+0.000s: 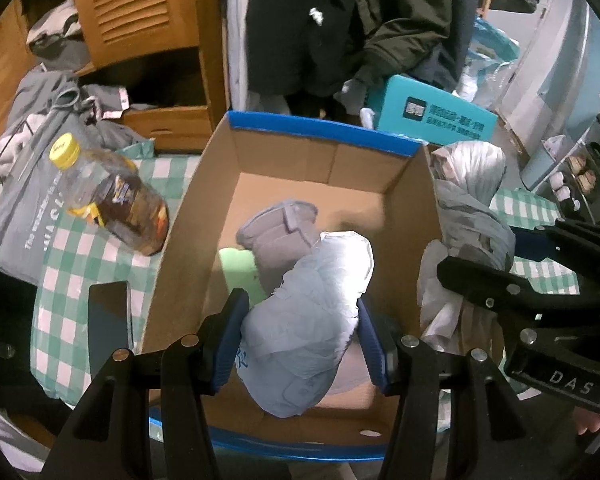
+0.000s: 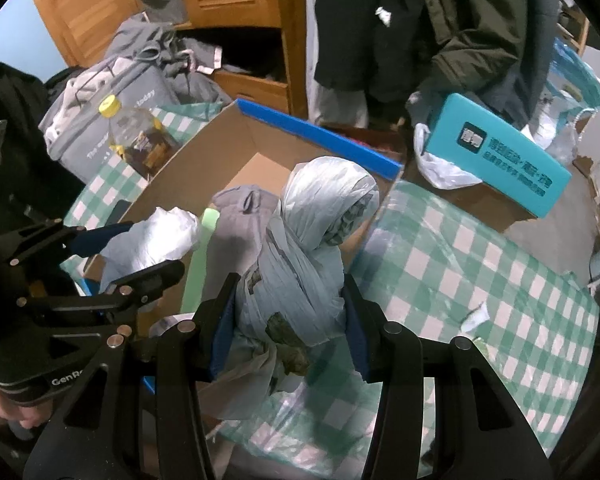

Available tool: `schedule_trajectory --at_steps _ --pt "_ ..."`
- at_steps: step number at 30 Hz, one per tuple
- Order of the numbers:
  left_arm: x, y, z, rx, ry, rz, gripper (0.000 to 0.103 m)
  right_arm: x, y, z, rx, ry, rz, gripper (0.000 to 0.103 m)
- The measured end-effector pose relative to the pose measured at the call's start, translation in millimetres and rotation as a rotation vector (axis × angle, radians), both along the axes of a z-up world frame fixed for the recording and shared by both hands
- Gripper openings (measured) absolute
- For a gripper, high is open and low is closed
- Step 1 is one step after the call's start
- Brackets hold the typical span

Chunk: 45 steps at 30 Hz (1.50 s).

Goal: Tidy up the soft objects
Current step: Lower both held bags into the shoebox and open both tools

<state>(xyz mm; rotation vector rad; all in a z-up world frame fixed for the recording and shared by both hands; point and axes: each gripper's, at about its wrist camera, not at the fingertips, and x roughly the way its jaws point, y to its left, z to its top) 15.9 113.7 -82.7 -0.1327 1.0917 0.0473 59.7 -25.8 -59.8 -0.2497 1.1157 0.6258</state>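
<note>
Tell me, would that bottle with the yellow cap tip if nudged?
Probably. The bottle leans on the soft checked cloth, so its footing looks unsteady. It's round, so it might roll. It seems partly full of dark liquid, so likely not very light.

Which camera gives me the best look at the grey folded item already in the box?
Left wrist view: the grey folded item lies open on the cardboard box floor, its lower edge behind the held bundle. The right wrist view shows only its top behind the other bundle.
</note>
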Motion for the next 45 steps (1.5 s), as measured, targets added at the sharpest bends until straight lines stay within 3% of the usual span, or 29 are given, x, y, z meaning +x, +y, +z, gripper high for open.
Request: schedule_trajectory --at_steps 15,23,45 --pt "1 21 -14 0.01 0.043 0.06 0.057 4 27 -21 -0.031 0.048 0.046 0.052" --pt "-1 27 -10 0.012 0.031 0.091 0.072 7 23 -22 -0.041 0.043 0.025 0.064" --pt "0 3 0 0.021 0.016 0.043 0.073 5 -3 -10 -0.031 0.021 -0.017 0.069"
